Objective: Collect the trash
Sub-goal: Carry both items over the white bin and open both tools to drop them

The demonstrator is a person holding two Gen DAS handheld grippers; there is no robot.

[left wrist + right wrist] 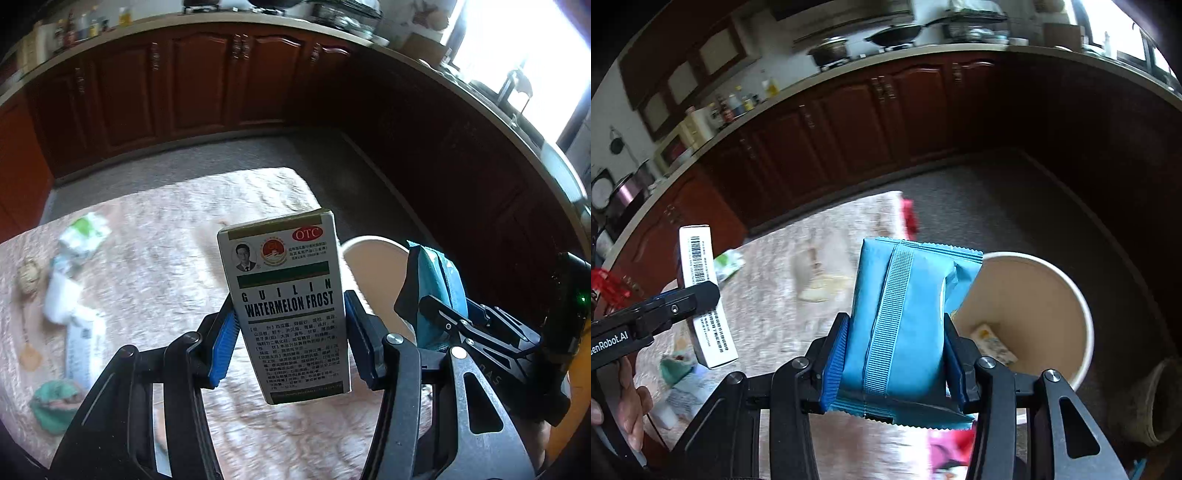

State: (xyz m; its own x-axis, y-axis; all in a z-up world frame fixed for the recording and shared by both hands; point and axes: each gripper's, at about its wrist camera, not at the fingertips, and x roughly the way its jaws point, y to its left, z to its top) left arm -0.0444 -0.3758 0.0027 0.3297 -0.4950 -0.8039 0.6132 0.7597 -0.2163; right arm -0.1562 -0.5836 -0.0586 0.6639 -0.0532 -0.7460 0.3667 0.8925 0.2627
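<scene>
Two hand-held tongs hover above a counter covered in a pale pink patterned cloth (177, 236), each carrying a piece of trash. The left tongs (290, 332) are clamped on a white medicine box (284, 306), pads pressing its two narrow sides, the box standing upright with its long axis pointing away from the camera. The right tongs (897, 354) are clamped on a blue snack packet (905, 321), also held upright, its crimped seam running along the length.

A round cream bin (1067, 295) stands on the floor just off the counter's right edge, mouth open upward, with one small wrapper (993, 343) already lying inside. Seen from the right wrist, the bin lies immediately to the right of the blue packet and below it, the packet's edge overlapping the rim in view. Seen from the left wrist, the bin rim (373, 243) shows behind and to the right of the box, with the right tongs between. The right hand is judged the nearer to the bin, so its packet looks first to drop.

More crumpled paper scraps (74, 266) lie on the counter's left side, blurred.
</scene>
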